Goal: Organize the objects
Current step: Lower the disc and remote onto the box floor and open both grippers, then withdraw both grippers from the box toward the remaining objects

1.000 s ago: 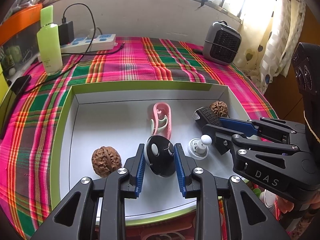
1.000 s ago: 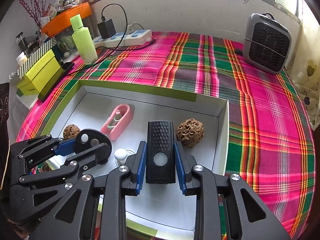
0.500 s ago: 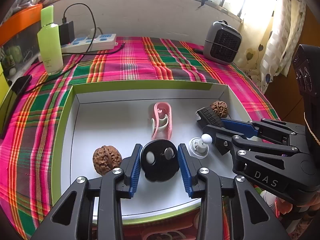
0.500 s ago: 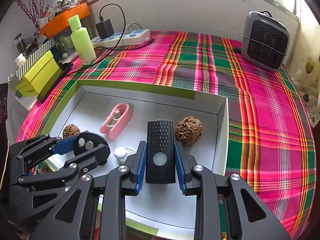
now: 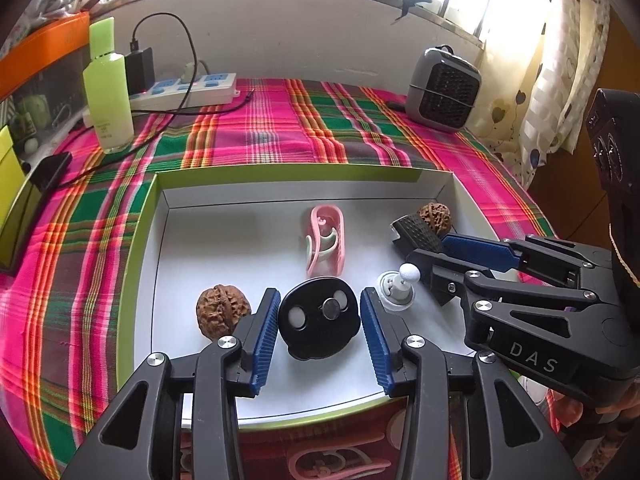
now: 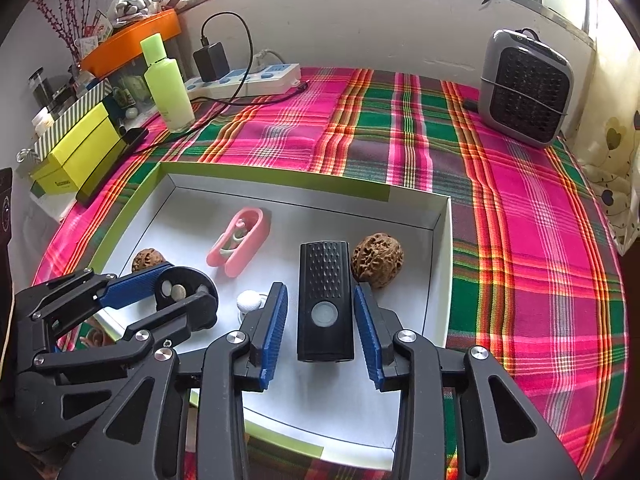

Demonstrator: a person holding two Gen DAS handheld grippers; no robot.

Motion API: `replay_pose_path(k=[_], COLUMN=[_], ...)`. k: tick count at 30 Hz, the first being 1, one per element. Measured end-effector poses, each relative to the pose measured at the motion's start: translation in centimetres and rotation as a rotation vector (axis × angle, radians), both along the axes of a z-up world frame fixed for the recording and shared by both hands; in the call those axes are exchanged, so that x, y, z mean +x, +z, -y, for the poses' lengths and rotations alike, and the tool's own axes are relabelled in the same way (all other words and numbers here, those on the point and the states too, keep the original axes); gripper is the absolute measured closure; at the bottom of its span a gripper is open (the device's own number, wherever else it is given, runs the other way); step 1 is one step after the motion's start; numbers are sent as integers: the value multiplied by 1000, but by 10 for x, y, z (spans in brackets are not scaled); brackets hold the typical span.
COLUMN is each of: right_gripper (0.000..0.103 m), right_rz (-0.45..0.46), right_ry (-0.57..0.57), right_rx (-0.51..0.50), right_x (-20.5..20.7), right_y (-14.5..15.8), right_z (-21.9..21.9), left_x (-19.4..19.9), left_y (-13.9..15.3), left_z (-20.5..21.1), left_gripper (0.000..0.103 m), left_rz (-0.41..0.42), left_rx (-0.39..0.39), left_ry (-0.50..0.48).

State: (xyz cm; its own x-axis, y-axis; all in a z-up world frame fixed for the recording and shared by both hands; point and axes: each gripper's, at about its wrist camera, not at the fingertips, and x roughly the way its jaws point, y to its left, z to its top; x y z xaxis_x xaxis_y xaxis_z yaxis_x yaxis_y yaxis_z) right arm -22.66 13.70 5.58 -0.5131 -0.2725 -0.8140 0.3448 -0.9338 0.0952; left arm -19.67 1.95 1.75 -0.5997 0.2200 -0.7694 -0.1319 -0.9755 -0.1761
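Observation:
A white tray with a green rim (image 5: 140, 240) (image 6: 440, 240) lies on the plaid cloth. In it lie a black round disc (image 5: 318, 322) (image 6: 182, 292), a black rectangular remote (image 6: 325, 300) (image 5: 416, 234), a pink clip (image 5: 326, 244) (image 6: 238, 242), a small white knob (image 5: 398, 284) (image 6: 248, 300) and two walnuts (image 5: 222, 314) (image 6: 376, 260). My left gripper (image 5: 320, 336) is open, its jaws standing apart on either side of the disc. My right gripper (image 6: 322, 328) is open around the remote, with gaps on both sides.
A green bottle (image 5: 108, 88), a power strip with a charger (image 5: 188, 90) and a grey heater (image 5: 442, 88) stand at the back of the table. A yellow box (image 6: 76, 156) sits at the left. The right gripper's body (image 5: 540, 308) reaches over the tray's right side.
Both grippers have opened. The left one let go of the disc, which now lies flat in the tray; the right one released the remote.

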Motion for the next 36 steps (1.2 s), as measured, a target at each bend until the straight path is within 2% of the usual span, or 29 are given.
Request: replay_pose_path(k=[8,36], right_gripper=[59,59], right_rz=[-24,-95], right_ry=[-17,-64], right_rx=[-8,-77], right_x=[9,63], right_y=[8,30], right_z=[-1,-8], left_x=[12,60], left_y=[9,29], left_z=[0,14], left_gripper=[59,58], left_rz=[-32,-94], left_rx=[-21,-4], left_ry=[2,35])
